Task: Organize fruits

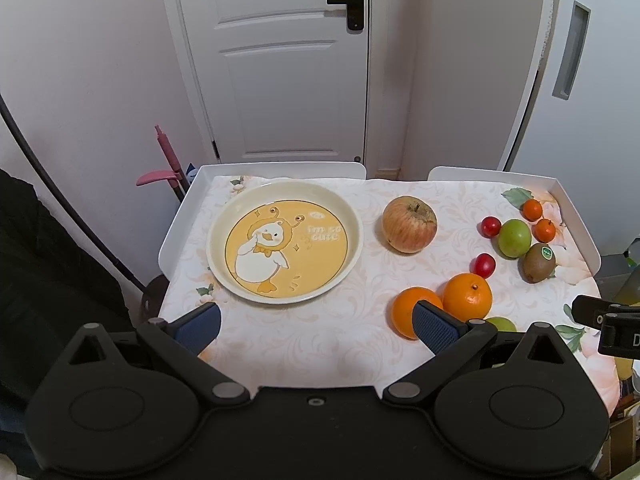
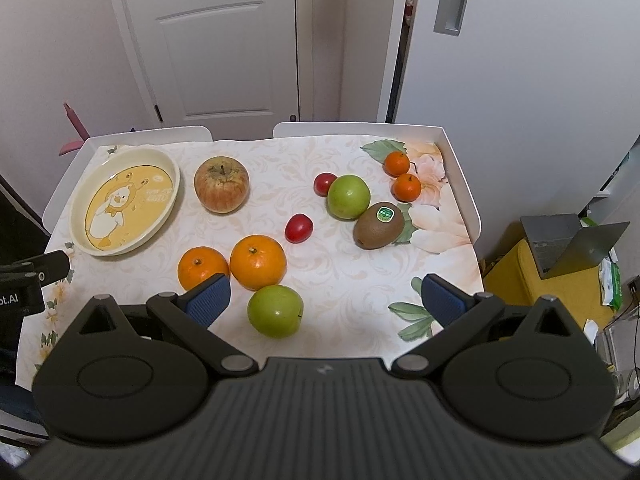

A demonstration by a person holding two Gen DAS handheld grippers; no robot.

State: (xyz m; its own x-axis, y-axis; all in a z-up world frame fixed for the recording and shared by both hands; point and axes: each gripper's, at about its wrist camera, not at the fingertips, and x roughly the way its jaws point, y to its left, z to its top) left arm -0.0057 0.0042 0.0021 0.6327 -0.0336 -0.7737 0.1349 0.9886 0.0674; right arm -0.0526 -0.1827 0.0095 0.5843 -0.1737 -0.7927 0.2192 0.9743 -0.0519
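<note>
Nearest me, both grippers hang over the table's [image 2: 360, 272] front edge with jaws spread wide and nothing between them. My right gripper [image 2: 326, 296] has the near green apple [image 2: 275, 311] just ahead of its left pad [image 2: 210, 298], resting on the cloth between the fingers' line but untouched. My left gripper [image 1: 316, 326] sits further left; its right pad [image 1: 436, 326] overlaps the near orange [image 1: 412, 312] in the left wrist view, and I cannot tell whether it touches.

A little further in, the two oranges lie side by side, the near orange [image 2: 202, 266] touching or almost touching the bigger orange [image 2: 258, 261]. Just beyond that one lies a red tomato [image 2: 298, 228].

To the left, the duck plate [image 1: 286, 240] is empty, all fruit lying outside it on the cloth. The red apple [image 2: 221, 189] stands just right of the plate, stem up.

On the right side, the kiwi [image 2: 379, 225] with its green sticker leans against the far green apple [image 2: 348, 197]. A second tomato [image 2: 324, 183] touches that apple's left side. Farthest back, near the table's right rim, two small tangerines [image 2: 402, 176] sit close together.
</note>
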